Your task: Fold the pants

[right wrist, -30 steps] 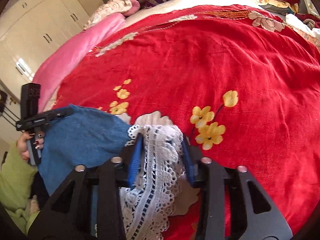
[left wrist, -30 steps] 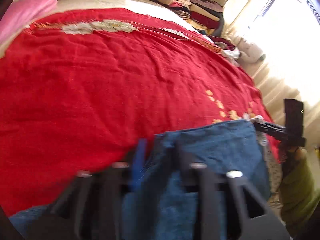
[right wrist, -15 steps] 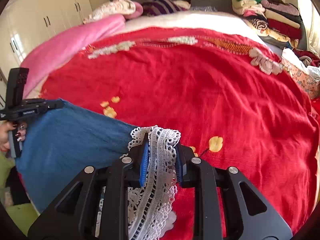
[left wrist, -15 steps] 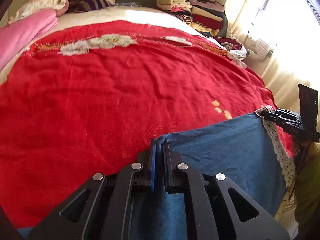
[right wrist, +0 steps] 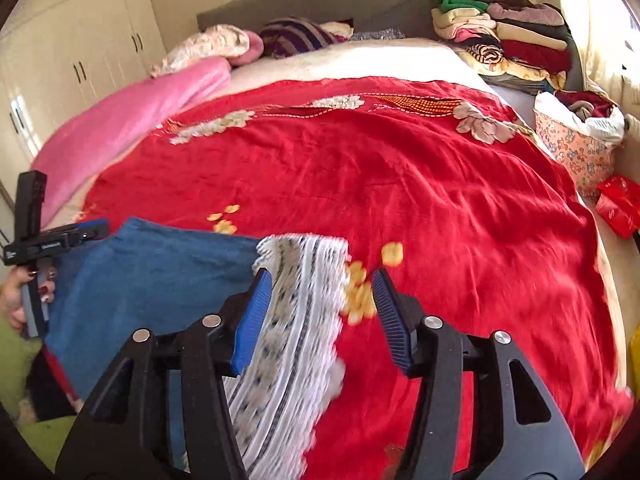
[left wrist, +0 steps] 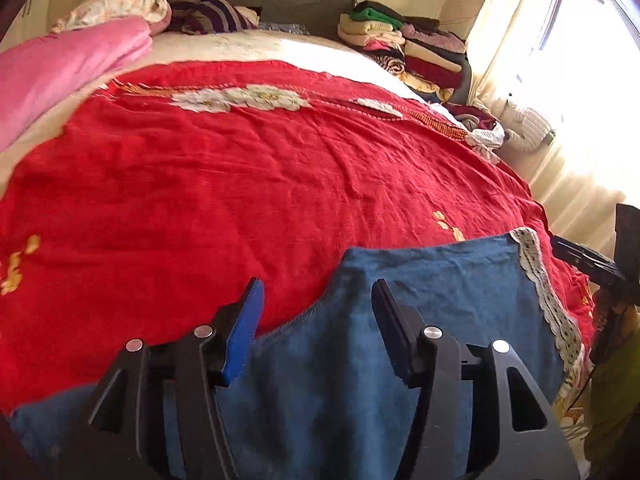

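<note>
two grippers hang over the near edge of a bed, both with their fingers spread apart and nothing pinched. the left gripper [left wrist: 318,304] has just been opening; its blue pad stands over the red bedspread [left wrist: 240,184] and its dark pad over the blue pants [left wrist: 432,280], with the cloth's left corner lying below the gap and neither pad pressing on it. the right gripper [right wrist: 322,300] has also just been opening; the white lace trim [right wrist: 300,280] of the pants lies under the gap, close to the left pad, but whether it touches that pad i cannot tell, since the lace is blurred. the right pad sits over the red bedspread just right of some yellow flower prints [right wrist: 360,292].

the pants lie flat on the near side of the bed, the blue denim to the left in the right wrist view and the lace band along its right edge. in the left wrist view the lace trim [left wrist: 544,292] runs down the right edge of the denim.

a pink blanket [right wrist: 132,120] lies along the far left of the bed, pillows [right wrist: 296,36] rest against the headboard, and a pile of folded clothes [right wrist: 512,36] is stacked at the far right. a floral basket [right wrist: 576,152] stands right of the bed. white wardrobe doors [right wrist: 72,48] fill the far left wall.
</note>
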Tool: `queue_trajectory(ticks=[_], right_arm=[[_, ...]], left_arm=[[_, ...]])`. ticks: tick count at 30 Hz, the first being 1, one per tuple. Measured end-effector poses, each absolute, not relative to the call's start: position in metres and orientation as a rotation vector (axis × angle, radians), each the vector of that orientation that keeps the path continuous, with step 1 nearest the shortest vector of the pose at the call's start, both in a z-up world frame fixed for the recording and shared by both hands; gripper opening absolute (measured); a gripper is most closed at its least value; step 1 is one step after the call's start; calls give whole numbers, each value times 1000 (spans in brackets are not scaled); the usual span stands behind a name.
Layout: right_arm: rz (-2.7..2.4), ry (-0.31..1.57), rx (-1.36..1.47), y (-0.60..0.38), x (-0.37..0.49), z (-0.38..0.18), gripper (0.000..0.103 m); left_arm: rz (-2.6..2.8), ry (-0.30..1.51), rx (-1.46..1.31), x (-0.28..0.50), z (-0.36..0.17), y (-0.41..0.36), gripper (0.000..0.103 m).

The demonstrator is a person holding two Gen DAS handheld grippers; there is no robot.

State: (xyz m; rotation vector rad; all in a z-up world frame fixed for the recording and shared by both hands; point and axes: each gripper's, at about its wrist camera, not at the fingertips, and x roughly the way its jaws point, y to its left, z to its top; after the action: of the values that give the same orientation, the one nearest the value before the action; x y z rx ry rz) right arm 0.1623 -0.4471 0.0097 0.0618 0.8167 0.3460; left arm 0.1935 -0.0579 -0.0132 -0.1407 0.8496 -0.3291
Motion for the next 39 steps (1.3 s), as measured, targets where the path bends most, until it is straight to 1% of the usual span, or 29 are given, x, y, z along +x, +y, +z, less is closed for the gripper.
queue_trajectory(ticks=[1, 7, 11, 15, 16, 17, 18, 19, 21, 22, 24, 29, 31, 33, 35, 37, 38, 39], right_arm=[[346, 816, 78, -451, 147, 11, 46], [347, 863, 207, -468, 87, -1, 46], [352, 914, 280, -469, 65, -17, 46], [346, 958, 289, -460, 62, -32, 46], [337, 970, 297, -459, 63, -36, 44], [344, 982, 297, -455, 64, -39, 39], [360, 993, 275, -449, 63, -42, 28], [364, 999, 220, -441, 62, -44, 21], [374, 997, 148, -433, 59, -40, 11], [368, 983, 100, -430, 55, -34, 10], [347, 963, 66, -431, 49, -25, 9], [321, 982, 8, -431, 43, -35, 10], [318, 987, 34, -434, 43, -41, 13], [315, 987, 44, -436, 43, -42, 14], [319, 985, 48, -439, 43, -39, 18], [308, 984, 52, -443, 42, -35, 32], [297, 976, 54, -445, 40, -31, 36], [284, 965, 49, -447, 38, -27, 42]], left_arm=[[-320, 833, -133, 180, -8, -53, 59], [-294, 790, -136, 118, 8, -31, 59], [-217, 809, -137, 77, -2, -3, 59], [-144, 830, -191, 60, -11, 27, 59], [-128, 836, -185, 58, -13, 31, 59], [-121, 839, -182, 58, -15, 32, 59], [-115, 841, -186, 58, -19, 34, 59], [-110, 841, -191, 57, -21, 35, 59], [-105, 839, -195, 58, -23, 37, 59], [-102, 838, -190, 58, -23, 39, 58], [-95, 835, -183, 58, -21, 38, 56], [-94, 839, -193, 58, -24, 41, 55], [-92, 843, -187, 60, -25, 41, 55], [-91, 842, -182, 60, -25, 40, 55], [-92, 840, -183, 60, -25, 41, 55], [-91, 836, -172, 58, -22, 39, 56], [-90, 834, -165, 57, -20, 36, 57], [-90, 830, -157, 54, -17, 34, 60]])
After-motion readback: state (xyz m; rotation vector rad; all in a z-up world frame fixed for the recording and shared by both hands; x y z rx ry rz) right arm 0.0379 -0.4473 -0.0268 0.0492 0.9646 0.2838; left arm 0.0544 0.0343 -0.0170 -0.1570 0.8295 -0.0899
